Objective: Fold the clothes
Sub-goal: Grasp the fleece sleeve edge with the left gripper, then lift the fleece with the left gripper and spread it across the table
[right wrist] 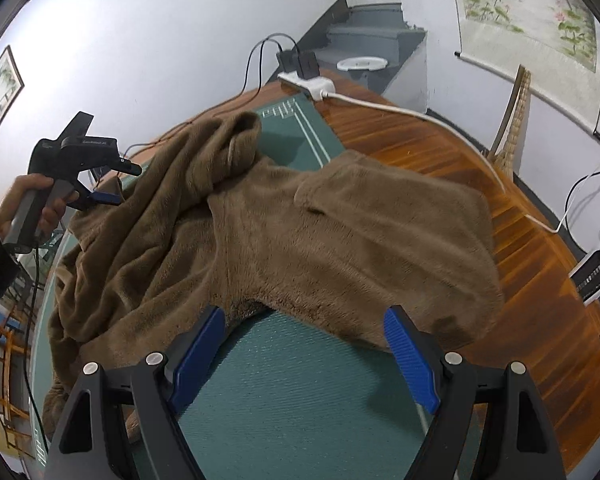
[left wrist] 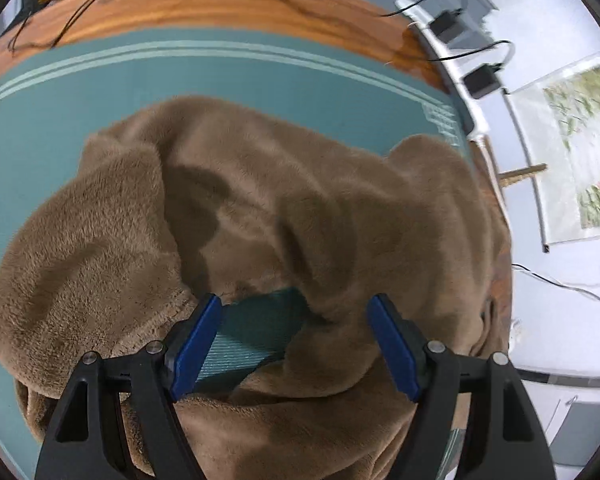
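Note:
A brown fleece garment (left wrist: pixel 260 200) lies crumpled on a teal mat (left wrist: pixel 260 76) that covers a wooden table (left wrist: pixel 220 4). My left gripper (left wrist: pixel 294 304) hovers open just above the garment's near folds, and a patch of mat shows between its blue pads (left wrist: pixel 198 344). In the right wrist view the garment (right wrist: pixel 300 232) spreads across the mat (right wrist: pixel 292 384), one flat part reaching onto bare wood at the right. My right gripper (right wrist: pixel 305 314) stands open over the mat at the garment's near hem, with nothing between its fingers. A hand holds the left gripper (right wrist: pixel 120 184) over the garment's bunched left side.
A white power strip (right wrist: pixel 306 82) with black adapters and cables sits at the table's far edge. A white cord (right wrist: pixel 420 116) runs across the wood. A white heater (right wrist: pixel 598 268) stands past the right edge. A chair back (right wrist: pixel 512 120) and stairs (right wrist: pixel 364 36) are behind.

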The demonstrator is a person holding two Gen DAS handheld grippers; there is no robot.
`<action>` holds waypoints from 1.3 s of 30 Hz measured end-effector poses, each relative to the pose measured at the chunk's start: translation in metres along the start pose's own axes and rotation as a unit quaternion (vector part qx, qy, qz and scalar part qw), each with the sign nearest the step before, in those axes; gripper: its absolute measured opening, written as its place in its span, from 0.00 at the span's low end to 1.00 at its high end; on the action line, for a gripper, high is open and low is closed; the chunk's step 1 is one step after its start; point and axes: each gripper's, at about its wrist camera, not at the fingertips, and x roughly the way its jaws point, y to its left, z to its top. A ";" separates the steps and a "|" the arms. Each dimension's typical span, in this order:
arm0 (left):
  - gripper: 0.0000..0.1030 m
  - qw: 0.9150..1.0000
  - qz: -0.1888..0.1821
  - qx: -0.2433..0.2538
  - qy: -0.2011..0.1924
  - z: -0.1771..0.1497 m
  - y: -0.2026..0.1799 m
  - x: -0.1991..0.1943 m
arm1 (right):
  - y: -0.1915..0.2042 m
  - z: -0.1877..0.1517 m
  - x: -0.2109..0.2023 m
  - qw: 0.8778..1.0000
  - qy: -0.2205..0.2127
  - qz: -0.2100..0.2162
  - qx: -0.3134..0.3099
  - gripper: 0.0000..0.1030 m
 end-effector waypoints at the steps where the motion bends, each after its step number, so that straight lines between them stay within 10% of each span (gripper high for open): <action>1: 0.77 1.000 0.003 -0.007 0.002 0.001 0.002 0.002 | 0.000 0.001 0.002 1.000 0.002 -0.002 -0.001 0.81; 15: 0.79 0.965 -0.200 -0.159 0.056 0.005 0.021 0.045 | 0.001 0.003 0.021 1.000 0.020 -0.009 -0.008 0.81; 22: 0.79 0.963 -0.191 -0.188 0.030 0.011 0.019 0.050 | 0.005 0.001 0.020 1.000 0.023 -0.009 -0.011 0.81; 23: 0.72 0.965 -0.184 -0.184 0.026 0.012 0.018 0.049 | 0.006 0.001 0.020 1.000 0.023 -0.009 -0.012 0.81; 25: 0.21 0.969 -0.170 -0.178 0.024 0.012 0.018 0.050 | 0.010 -0.001 0.020 1.000 0.024 -0.008 -0.017 0.81; 26: 0.17 0.968 -0.172 -0.183 0.022 0.012 0.021 0.050 | 0.013 -0.002 0.020 0.999 0.023 -0.007 -0.021 0.81; 39: 0.14 0.961 -0.174 -0.154 -0.152 -0.013 0.066 -0.078 | 0.020 0.004 0.018 1.000 0.016 0.019 -0.015 0.81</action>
